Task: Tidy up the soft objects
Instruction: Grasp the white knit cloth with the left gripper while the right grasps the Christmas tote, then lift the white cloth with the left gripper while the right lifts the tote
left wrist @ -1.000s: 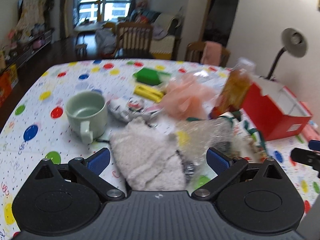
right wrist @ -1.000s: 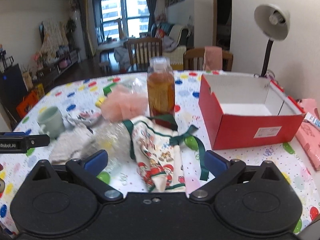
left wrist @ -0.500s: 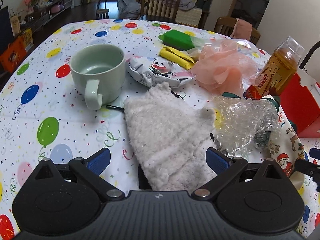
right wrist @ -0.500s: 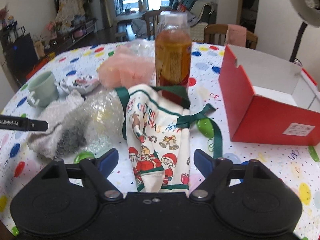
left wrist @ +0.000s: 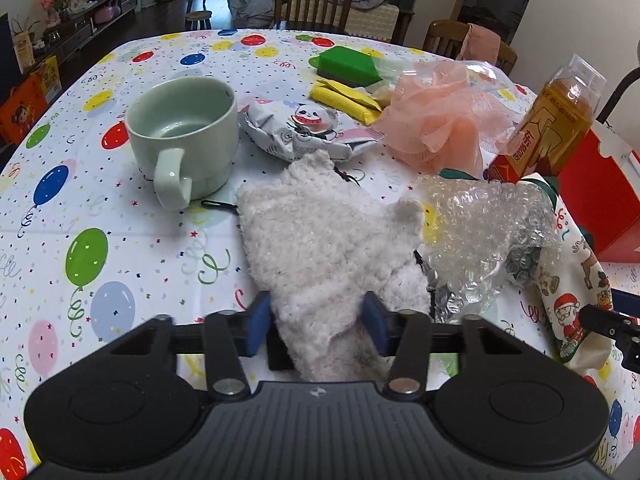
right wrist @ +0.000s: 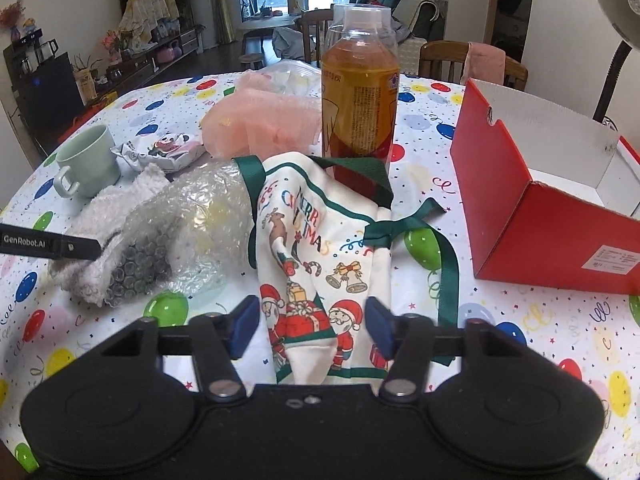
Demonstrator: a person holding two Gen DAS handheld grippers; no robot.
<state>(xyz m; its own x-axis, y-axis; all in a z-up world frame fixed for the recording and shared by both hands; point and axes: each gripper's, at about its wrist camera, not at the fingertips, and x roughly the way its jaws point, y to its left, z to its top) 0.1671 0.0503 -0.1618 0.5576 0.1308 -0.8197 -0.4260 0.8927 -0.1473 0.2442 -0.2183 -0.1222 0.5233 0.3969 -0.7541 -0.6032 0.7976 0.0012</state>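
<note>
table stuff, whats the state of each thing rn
left gripper: closing around fluffy cloth
right gripper: closing around christmas bag
mug: upright, empty
bottle: upright, capped
red box: open, looks empty
bubble wrap: crumpled, overlapping the fluffy cloth

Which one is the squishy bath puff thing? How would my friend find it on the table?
Start at the tall bottle of amber drink near the red box. Just left of the bottle sits the bath puff, behind the bubble wrap. It is the only pale pink, frilly mesh ball there.
</note>
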